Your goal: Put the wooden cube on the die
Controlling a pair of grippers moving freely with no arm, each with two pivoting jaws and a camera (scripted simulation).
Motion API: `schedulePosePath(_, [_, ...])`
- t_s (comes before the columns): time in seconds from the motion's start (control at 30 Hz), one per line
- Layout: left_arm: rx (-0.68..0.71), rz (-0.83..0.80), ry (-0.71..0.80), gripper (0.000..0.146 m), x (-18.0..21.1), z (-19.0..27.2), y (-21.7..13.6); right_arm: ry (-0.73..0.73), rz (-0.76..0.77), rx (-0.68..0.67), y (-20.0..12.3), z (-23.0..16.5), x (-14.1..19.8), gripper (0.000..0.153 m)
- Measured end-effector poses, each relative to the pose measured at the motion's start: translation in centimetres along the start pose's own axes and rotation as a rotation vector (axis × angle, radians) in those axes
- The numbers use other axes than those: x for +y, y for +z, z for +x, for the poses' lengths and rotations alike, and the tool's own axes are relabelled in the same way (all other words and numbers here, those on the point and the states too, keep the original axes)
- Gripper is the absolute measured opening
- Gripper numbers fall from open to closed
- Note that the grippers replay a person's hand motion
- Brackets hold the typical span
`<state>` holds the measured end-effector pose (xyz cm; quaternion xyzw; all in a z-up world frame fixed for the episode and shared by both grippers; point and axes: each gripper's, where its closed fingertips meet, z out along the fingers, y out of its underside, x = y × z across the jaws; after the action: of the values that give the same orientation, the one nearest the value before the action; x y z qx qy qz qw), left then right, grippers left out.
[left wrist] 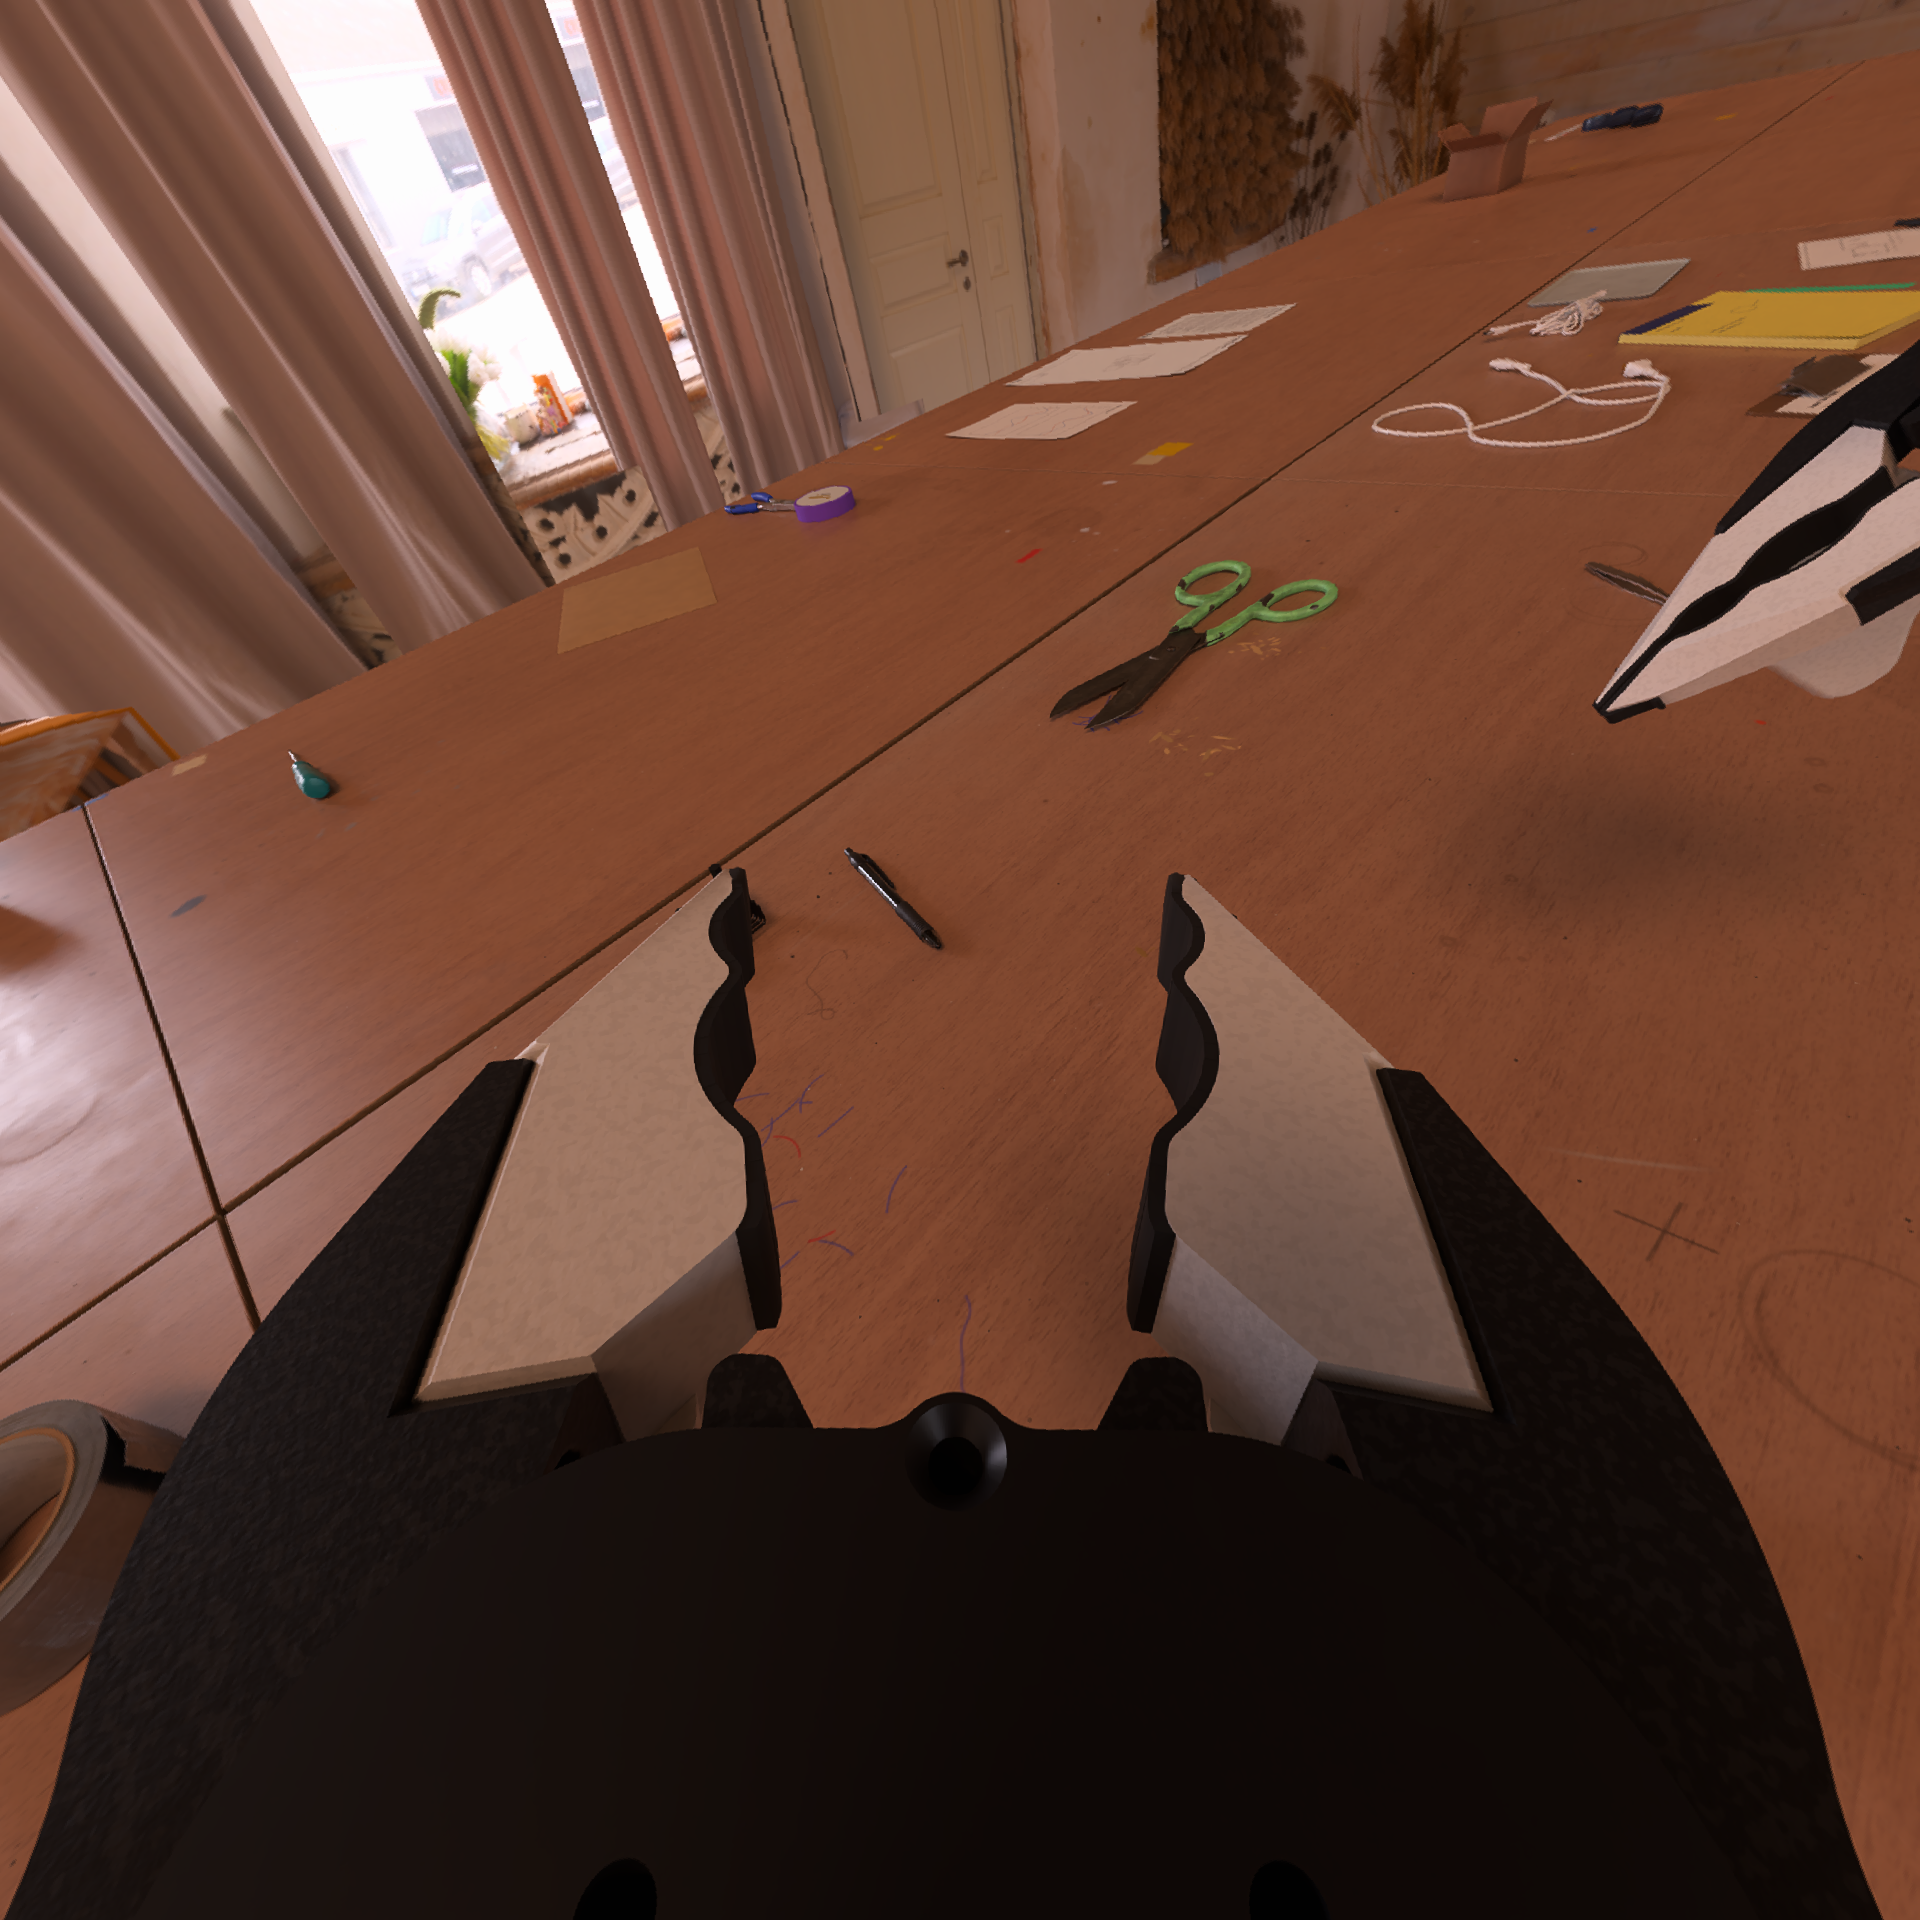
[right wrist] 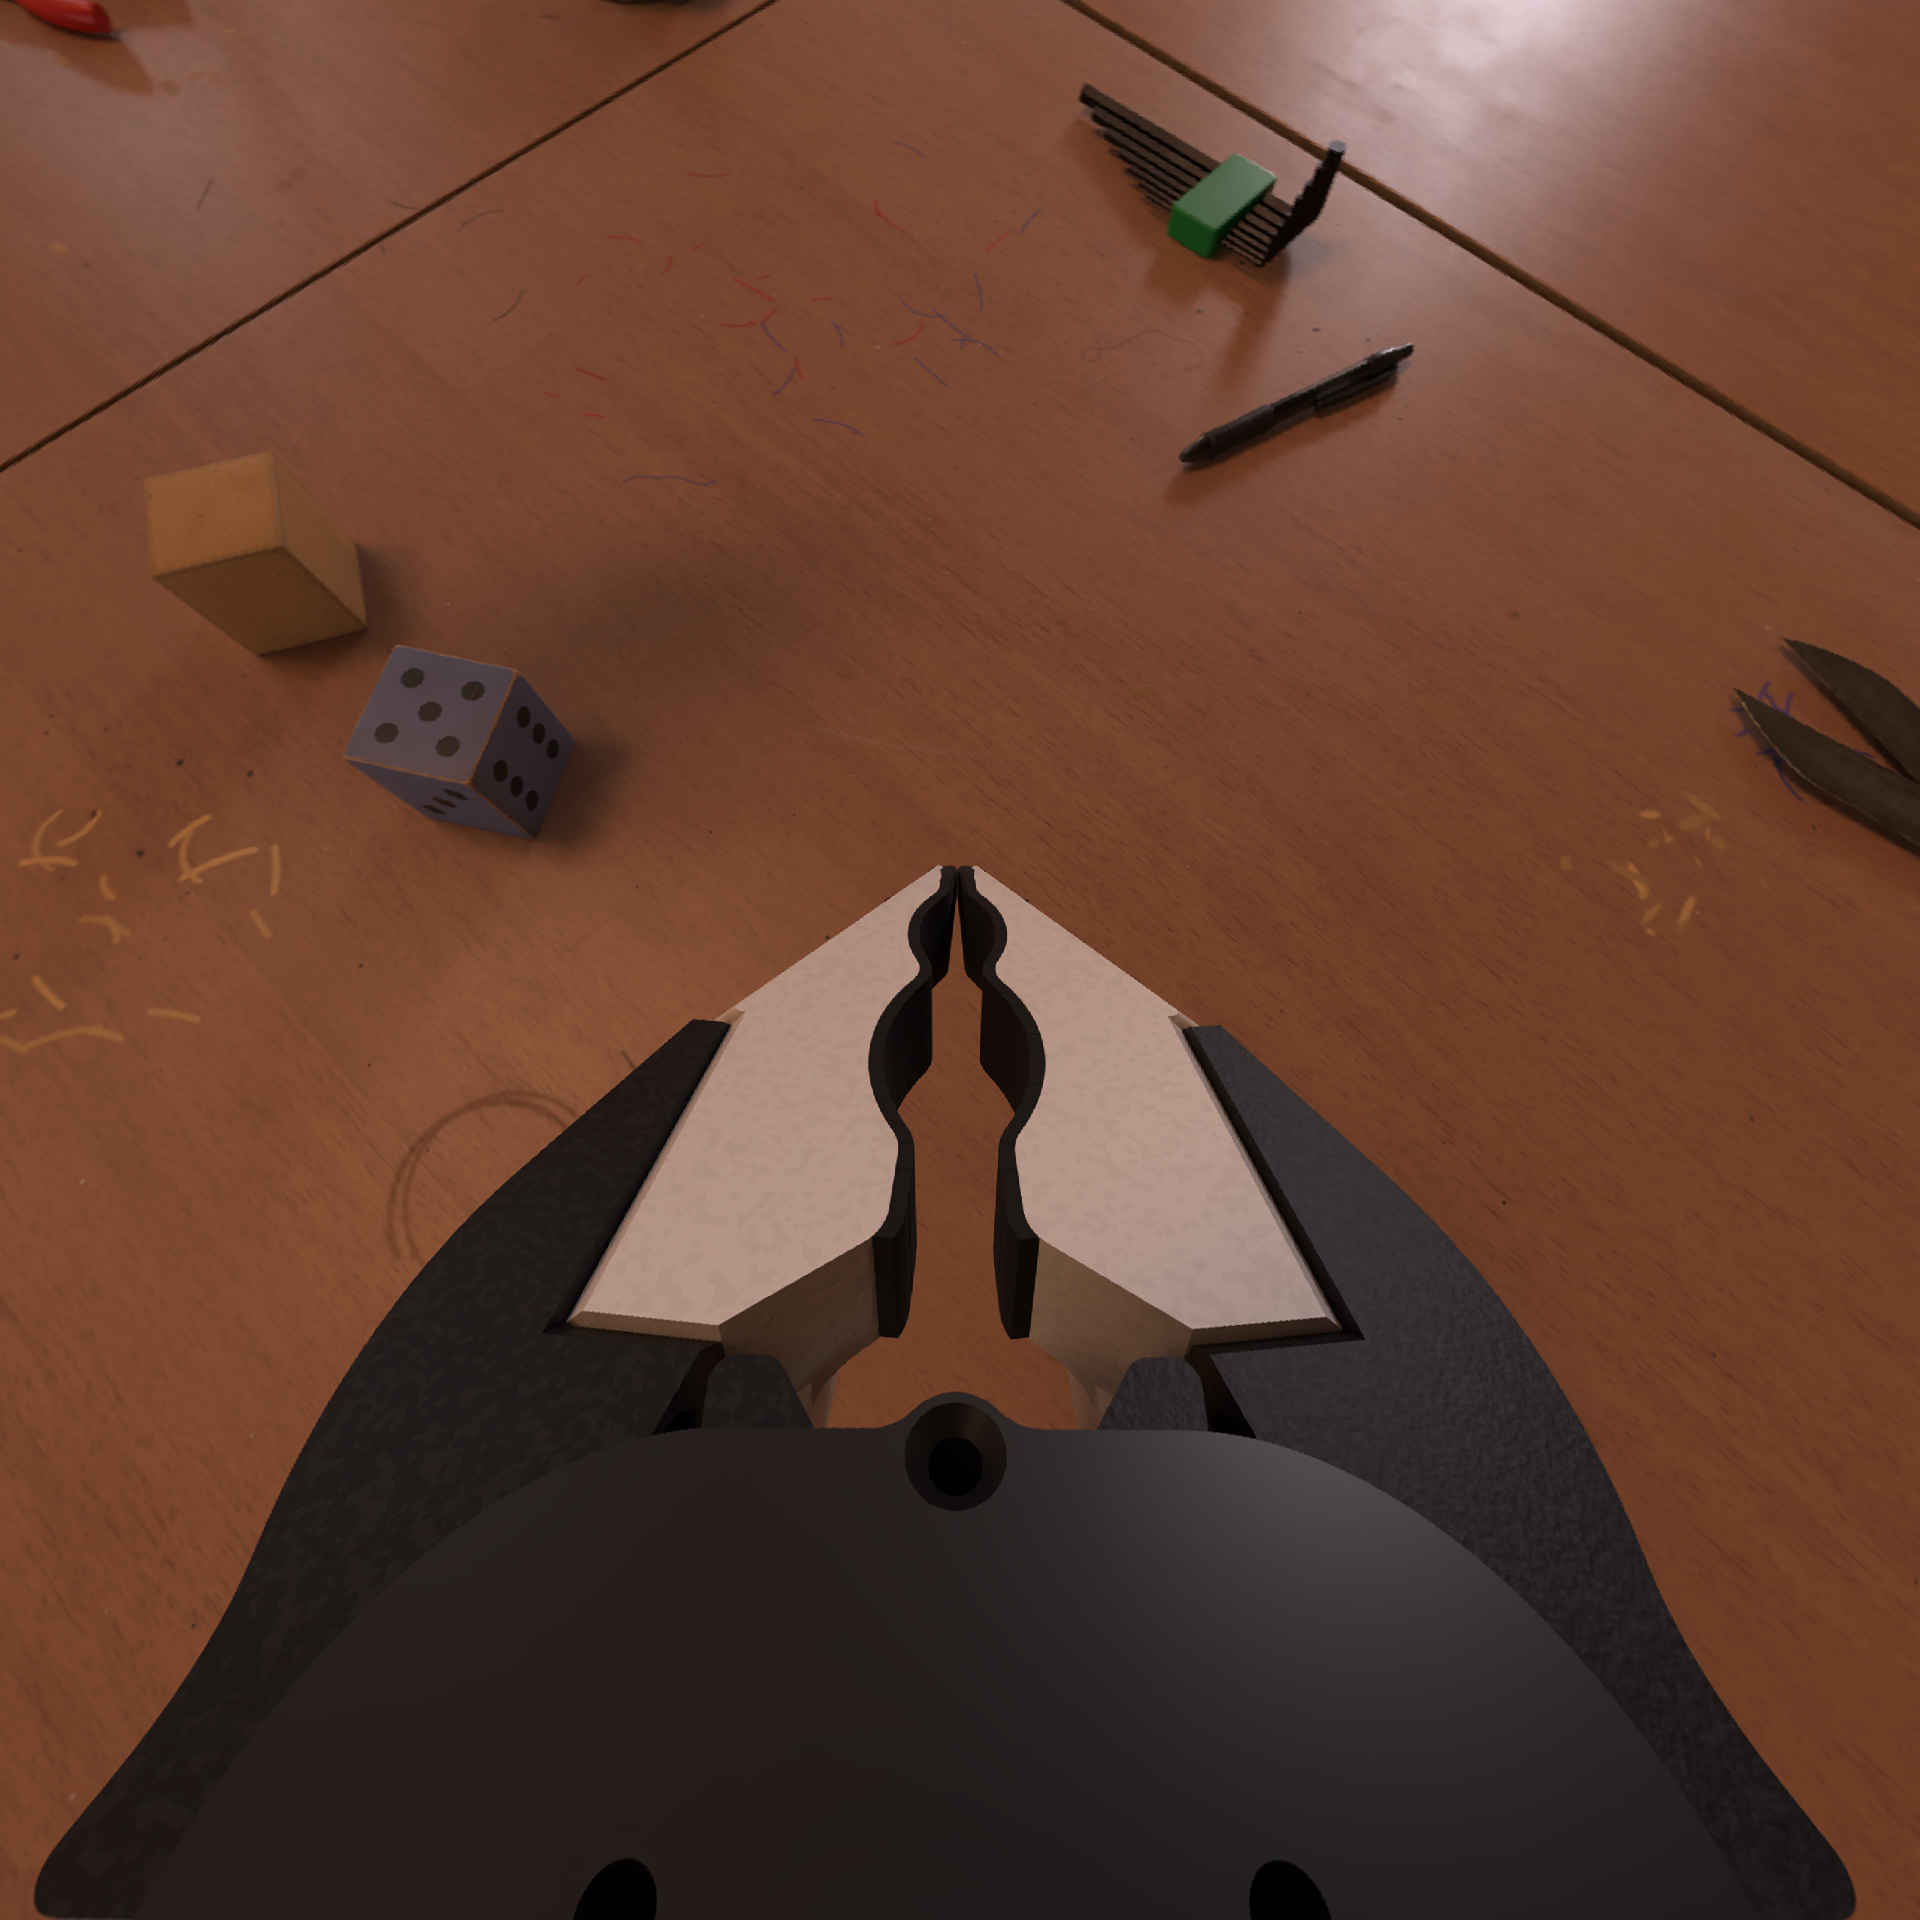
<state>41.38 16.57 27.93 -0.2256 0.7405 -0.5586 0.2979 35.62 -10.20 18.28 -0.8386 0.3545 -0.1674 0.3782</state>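
In the right wrist view a tan wooden cube (right wrist: 255, 551) sits on the brown table at the far left. A grey-blue die (right wrist: 457, 740) with dark pips stands just below and right of it, a small gap between them. My right gripper (right wrist: 957, 875) is shut and empty above the table, to the right of the die. It also shows in the left wrist view (left wrist: 1631, 707) at the right, hovering above the table. My left gripper (left wrist: 956, 883) is open and empty over bare table. The cube and die are not in the left wrist view.
A black pen (right wrist: 1299, 403) (left wrist: 894, 899) lies ahead. A black comb-like rack with a green block (right wrist: 1221, 203) lies beyond it. Green-handled scissors (left wrist: 1195, 644) lie ahead of my left gripper; their blades (right wrist: 1839, 748) show at right. A tape roll (left wrist: 42, 1507), white cord (left wrist: 1527, 416) and papers (left wrist: 1122, 364) lie around.
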Motion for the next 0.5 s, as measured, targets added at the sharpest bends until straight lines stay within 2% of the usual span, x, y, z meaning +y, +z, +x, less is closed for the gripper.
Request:
schedulePosePath(0.27, [-0.02,-0.029,0.048,0.08,-1.0,1.9,-1.7,-0.098,0.004,-0.093,1.1,-0.7,0.2,0.011])
schedulePosePath(0.4, [-0.141,-0.166,0.067,0.08,0.1,3.1,-3.7,-0.107,-0.033,-0.074,0.9,0.3,1.1,0.017])
schedulePosePath(0.5, [-0.155,-0.313,0.129,0.081,3.4,4.8,-5.4,-0.089,-0.011,-0.091,-0.1,0.8,1.2,0.019])
